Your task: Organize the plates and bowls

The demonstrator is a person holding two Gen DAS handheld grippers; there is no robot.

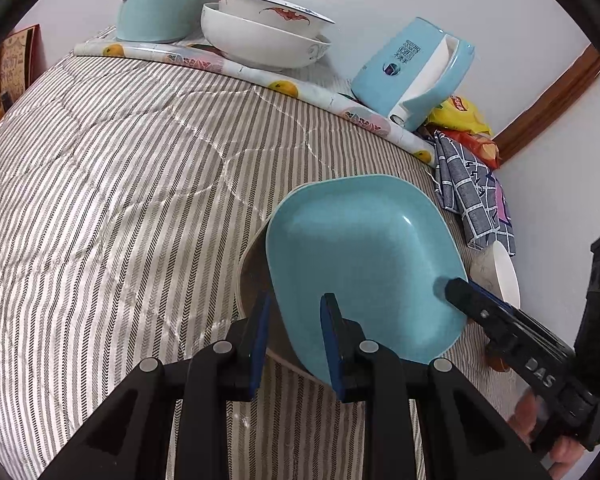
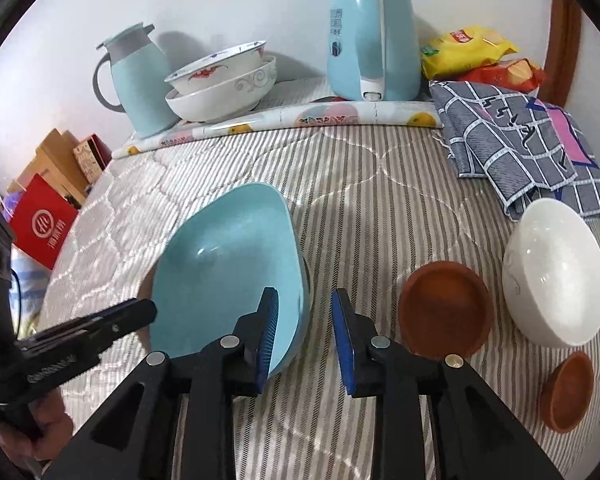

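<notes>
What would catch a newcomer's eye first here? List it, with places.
A tilted blue dish stands out in the middle of the striped cloth, held at one rim by the left gripper, with the open right gripper straddling the opposite rim. By the wall, stacked white bowls sit between a blue jug and a blue kettle.

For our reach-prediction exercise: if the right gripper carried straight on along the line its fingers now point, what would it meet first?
Probably the striped quilt. The right gripper has its jaws open, with the blue dish's rim just inside the left finger, so it might graze that; depth is unclear.
</notes>
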